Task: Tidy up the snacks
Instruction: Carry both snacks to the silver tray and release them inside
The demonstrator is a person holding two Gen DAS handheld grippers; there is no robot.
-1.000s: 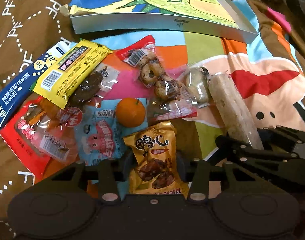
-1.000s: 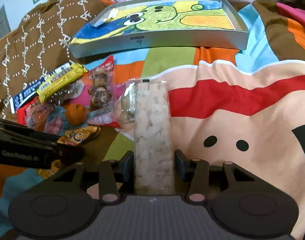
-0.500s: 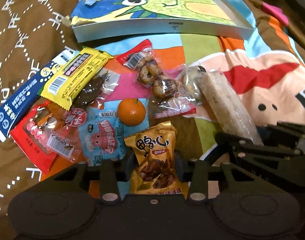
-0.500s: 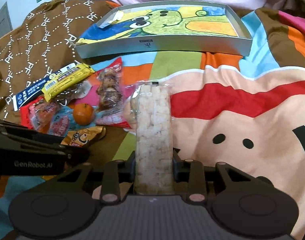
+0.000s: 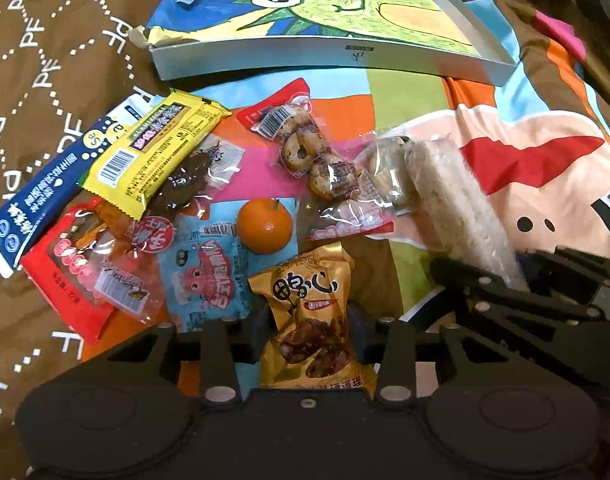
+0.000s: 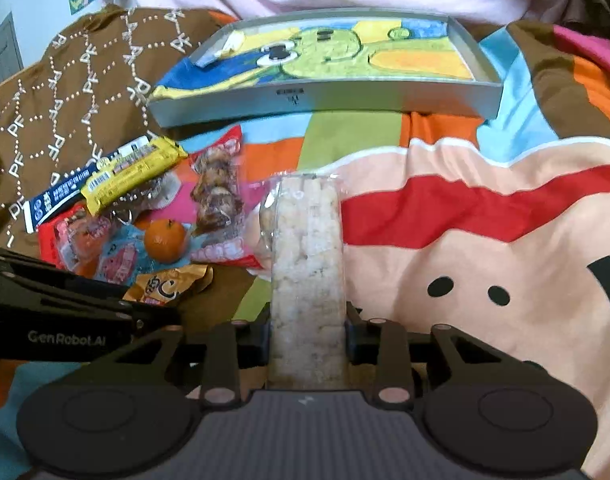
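Bedding forms the work surface: a brown quilt [image 6: 85,92] printed with white letters at your left, a bright cartoon blanket [image 6: 485,216] under the snacks. At the far edge lies a shallow grey tray [image 6: 325,100], its floor lined with a crayon drawing and otherwise bare.

Left gripper [image 5: 311,328] — jaws clamped on the gold snack pouch [image 5: 311,320], which stands between the pads at the near edge of the pile. Right gripper [image 6: 307,332] — jaws clamped on the long clear pack of puffed-rice cake [image 6: 307,264], its far end pointing toward the tray.

Loose stock, well short of the tray: the blue sachet [image 5: 41,192] and yellow bar [image 5: 153,152] overlapping at the left; a red packet [image 5: 77,276] and a pale-blue packet [image 5: 209,276] nearer you; a mandarin [image 5: 265,225] in the middle; a clear bag of ring biscuits [image 5: 317,160] beside it.

Step in hand, as judged: both picks are made and you are at the start of the carry, with nothing yet in the tray. The next move calls for lifting both packs clear of the pile, bringing them over the near wall of the tray, and setting them down apart — the long pack flat along one side, so room remains for the rest. Mind the two grippers, which sit close together.
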